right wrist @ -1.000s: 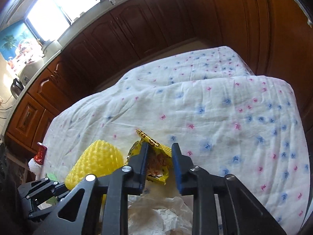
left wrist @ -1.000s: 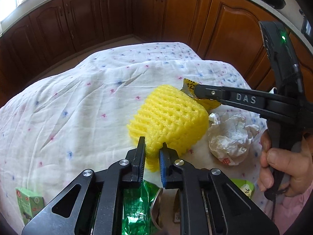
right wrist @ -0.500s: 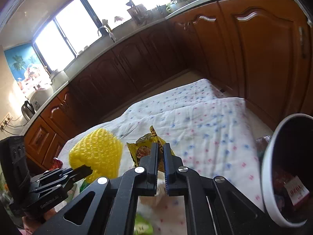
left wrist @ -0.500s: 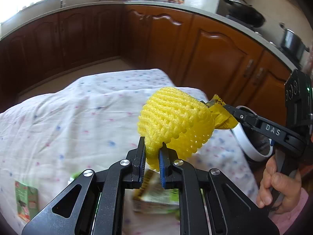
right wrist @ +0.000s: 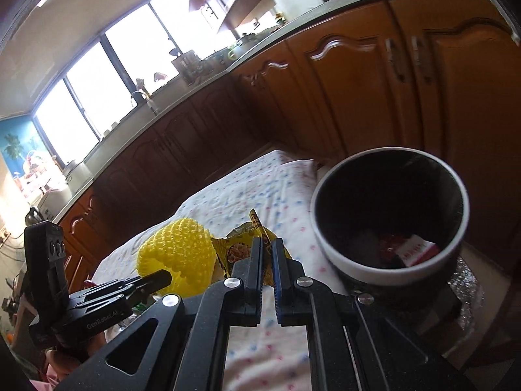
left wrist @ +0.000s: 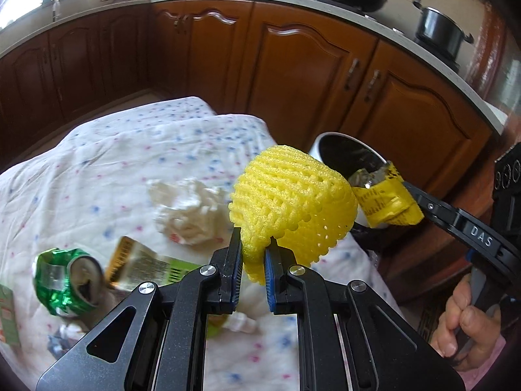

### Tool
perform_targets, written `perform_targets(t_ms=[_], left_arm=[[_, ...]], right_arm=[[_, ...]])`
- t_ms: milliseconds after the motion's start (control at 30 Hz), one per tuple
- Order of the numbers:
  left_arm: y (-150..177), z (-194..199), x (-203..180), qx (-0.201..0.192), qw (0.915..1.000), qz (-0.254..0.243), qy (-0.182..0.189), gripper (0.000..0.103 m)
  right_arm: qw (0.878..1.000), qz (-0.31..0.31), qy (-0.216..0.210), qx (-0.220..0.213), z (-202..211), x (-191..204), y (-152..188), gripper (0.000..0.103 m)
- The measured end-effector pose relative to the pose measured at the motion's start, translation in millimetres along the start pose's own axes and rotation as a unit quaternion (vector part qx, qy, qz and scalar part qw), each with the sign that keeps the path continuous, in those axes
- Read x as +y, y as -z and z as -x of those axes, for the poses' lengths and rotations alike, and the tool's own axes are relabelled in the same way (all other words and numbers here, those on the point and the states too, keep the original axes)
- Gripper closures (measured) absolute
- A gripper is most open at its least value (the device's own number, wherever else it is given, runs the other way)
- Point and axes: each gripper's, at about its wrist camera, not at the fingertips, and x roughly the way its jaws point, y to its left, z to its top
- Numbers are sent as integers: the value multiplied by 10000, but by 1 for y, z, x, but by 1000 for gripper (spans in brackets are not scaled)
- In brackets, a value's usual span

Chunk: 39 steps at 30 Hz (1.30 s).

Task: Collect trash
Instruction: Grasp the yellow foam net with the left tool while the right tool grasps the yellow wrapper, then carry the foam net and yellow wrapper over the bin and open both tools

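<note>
On the near left of the cloth-covered counter [left wrist: 97, 163] trash is still waiting: a green carton [left wrist: 5, 312] at the edge, a crushed green can [left wrist: 66, 282], a flat yellow-green packet [left wrist: 143, 264] beside it, and farther in a wad of crumpled white paper [left wrist: 187, 210]. None of that is collected yet.

My left claw [left wrist: 253, 268] is pinched tight on the lower edge of the yellow foam net [left wrist: 291, 202], which hangs in the air above the counter's right side. My right claw [right wrist: 268, 251] is closed nearly flat on the yellow snack wrapper [right wrist: 239, 249], also lifted clear, just right of the net.

Farthest right stands the bin [right wrist: 329, 247], white-rimmed and dark inside, off the counter's right edge, with some red and white scraps already at the bottom. So I judge the job partly done: a little is in, two pieces are on their way to the bin, and at least four remain on the counter.
</note>
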Motion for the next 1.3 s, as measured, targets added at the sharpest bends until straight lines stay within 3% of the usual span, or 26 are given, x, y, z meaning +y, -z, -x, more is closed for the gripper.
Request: perform_targets(t_ms=[733, 1300], left_arm=[[-8, -14, -68, 67, 9982, -581, 88, 92], [-49, -47, -104, 127, 9953, -955, 73, 92]], right_arm=[[9976, -411, 321, -453, 54, -56, 2, 98], [9957, -359, 674, -518, 48, -78, -26, 98]])
